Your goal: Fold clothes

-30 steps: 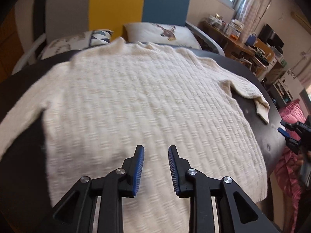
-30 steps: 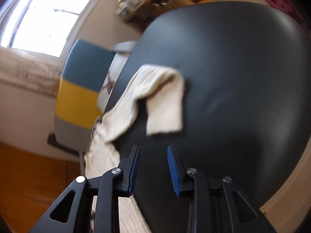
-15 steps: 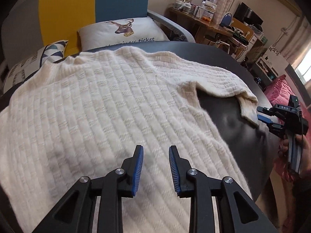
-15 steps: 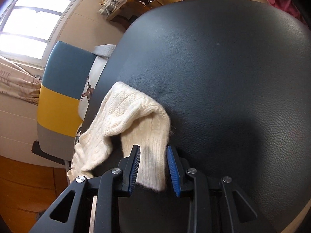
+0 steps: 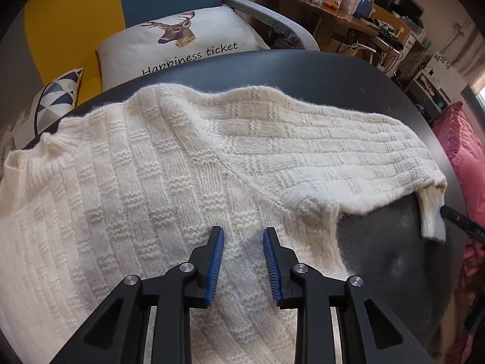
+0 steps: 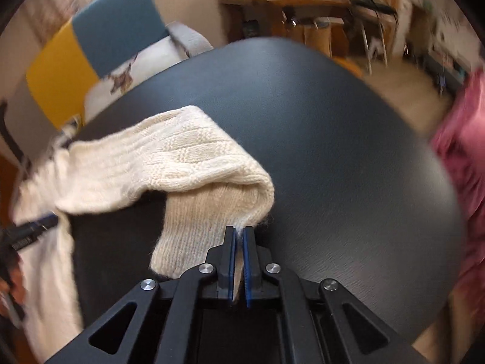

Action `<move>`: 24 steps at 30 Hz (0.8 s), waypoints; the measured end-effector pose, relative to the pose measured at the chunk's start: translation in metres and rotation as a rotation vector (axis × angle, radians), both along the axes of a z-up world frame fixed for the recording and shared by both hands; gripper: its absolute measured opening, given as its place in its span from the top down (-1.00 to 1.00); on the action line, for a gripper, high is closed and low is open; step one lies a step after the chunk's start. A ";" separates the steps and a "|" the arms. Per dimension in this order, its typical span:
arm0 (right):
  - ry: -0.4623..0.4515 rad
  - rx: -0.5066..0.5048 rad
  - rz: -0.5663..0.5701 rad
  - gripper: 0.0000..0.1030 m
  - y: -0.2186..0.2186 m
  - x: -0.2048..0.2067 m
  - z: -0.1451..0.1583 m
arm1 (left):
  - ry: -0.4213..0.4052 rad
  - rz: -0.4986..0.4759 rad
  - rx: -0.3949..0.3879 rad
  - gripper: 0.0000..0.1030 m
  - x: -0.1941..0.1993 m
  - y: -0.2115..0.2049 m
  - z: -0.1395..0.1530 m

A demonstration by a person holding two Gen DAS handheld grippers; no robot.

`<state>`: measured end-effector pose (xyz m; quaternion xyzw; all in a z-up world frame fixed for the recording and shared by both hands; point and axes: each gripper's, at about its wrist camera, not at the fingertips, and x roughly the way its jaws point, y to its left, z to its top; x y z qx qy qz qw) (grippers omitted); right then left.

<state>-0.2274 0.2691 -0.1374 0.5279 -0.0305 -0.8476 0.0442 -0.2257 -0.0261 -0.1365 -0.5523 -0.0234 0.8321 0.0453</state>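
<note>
A cream knitted sweater [image 5: 145, 182] lies spread flat on a black round table [image 5: 333, 72]. My left gripper [image 5: 243, 236] is open and hovers just over the sweater's body near the right armpit. The right sleeve [image 5: 333, 151] stretches to the right, its ribbed cuff [image 5: 432, 212] hanging folded at the end. In the right wrist view my right gripper [image 6: 239, 232] is shut on the cuff [image 6: 200, 227], with the sleeve [image 6: 169, 157] raised and draped off to the left. Its tip shows in the left wrist view [image 5: 460, 221] at the cuff.
A yellow and blue armchair [image 5: 75, 15] with a deer cushion [image 5: 182, 42] and a patterned cushion [image 5: 54, 97] stands behind the table. A cluttered wooden desk [image 5: 333, 9] is at the back right. Pink fabric [image 5: 463, 157] lies right of the table.
My right gripper has closed on the sleeve cuff and lifted it. My left gripper has moved forward and right over the sweater towards the armpit, still open.
</note>
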 end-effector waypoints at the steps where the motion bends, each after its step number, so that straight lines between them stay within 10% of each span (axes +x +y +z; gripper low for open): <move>1: 0.010 0.064 0.025 0.93 -0.002 -0.003 0.007 | -0.007 -0.016 -0.024 0.45 -0.001 0.003 -0.001; 8: 0.217 0.866 0.297 0.94 -0.042 0.006 0.038 | -0.045 -0.040 -0.062 0.44 -0.008 0.005 -0.003; 12: 0.294 1.167 0.426 0.94 -0.054 0.018 0.006 | -0.051 -0.031 -0.034 0.44 -0.009 -0.003 -0.003; 16: 0.292 1.135 0.482 0.87 -0.050 0.043 -0.025 | -0.050 -0.036 -0.042 0.43 -0.010 -0.004 -0.004; 19: 0.247 1.048 0.420 0.40 -0.039 0.050 -0.026 | -0.049 -0.041 -0.050 0.43 -0.011 -0.004 -0.005; 24: 0.118 0.695 0.217 0.40 0.009 0.058 -0.002 | -0.046 -0.049 -0.065 0.42 -0.012 -0.002 -0.005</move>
